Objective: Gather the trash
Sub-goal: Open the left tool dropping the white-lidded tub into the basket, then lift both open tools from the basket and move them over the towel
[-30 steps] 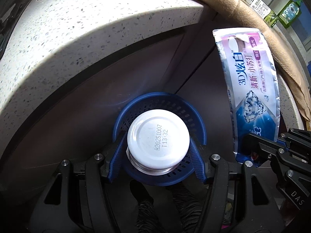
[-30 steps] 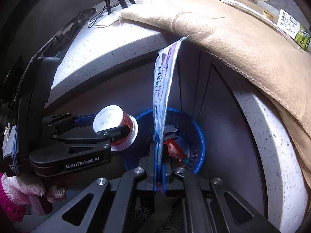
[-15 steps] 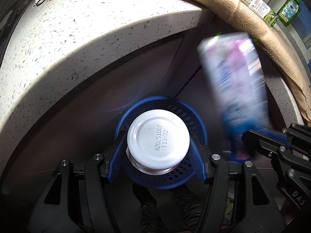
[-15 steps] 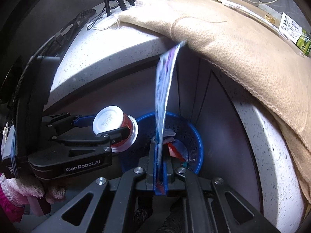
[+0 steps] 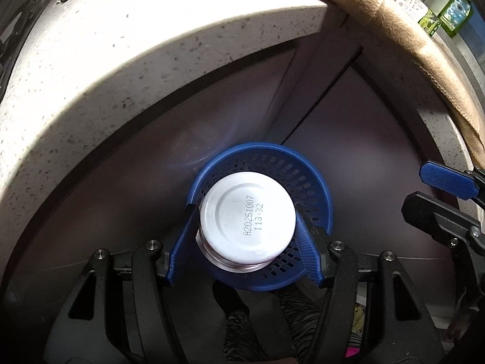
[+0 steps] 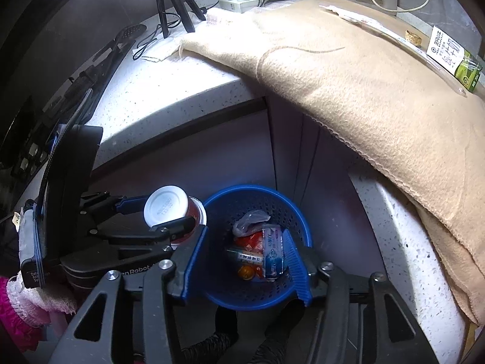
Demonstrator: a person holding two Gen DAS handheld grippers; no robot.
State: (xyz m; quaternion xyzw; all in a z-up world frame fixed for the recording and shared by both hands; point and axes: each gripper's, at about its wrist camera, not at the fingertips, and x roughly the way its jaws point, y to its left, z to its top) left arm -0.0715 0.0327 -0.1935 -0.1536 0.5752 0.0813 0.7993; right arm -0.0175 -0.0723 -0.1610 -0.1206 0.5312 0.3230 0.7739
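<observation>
1. Pink and white cuff (image 6: 18,300), lower left of the right wrist view. Belongs to the person's arm behind the left tool; only an edge shows.

2. Left gripper (image 5: 247,236). Blue pads clamped on either side of item 3, holding it by the body with its white end toward the camera. Judged reason: the load is being carried to item 4 and has not yet been let go.

3. Can (image 5: 248,220), white end stamped with a date code, red label visible in the right wrist view (image 6: 174,212). Held off any surface, lined up over the bin in the left wrist view; in the right wrist view it sits just beside the bin's left rim. Whether it is fully over the opening cannot be told.

4. Blue perforated bin (image 6: 291,209), on the floor against the dark cabinet front (image 6: 197,163), below the counter edge. Placed there, by judgement, so items can be dropped straight down from counter height.

5. Contents of item 4: silver toothpaste wrapper (image 6: 272,253) lying along the right inner wall, red packet (image 6: 250,241), crumpled grey film (image 6: 250,217), small orange ball (image 6: 245,271).

6. Right gripper (image 6: 247,265). Jaws spread wide, nothing between them, poised above the bin mouth.

7. Speckled white counter (image 6: 157,97), with a tan cloth (image 6: 348,69) draped over its right part and hanging past the edge.

8. Green-labelled bottle (image 6: 466,72), lying on the cloth at far right; possibly further trash.
</observation>
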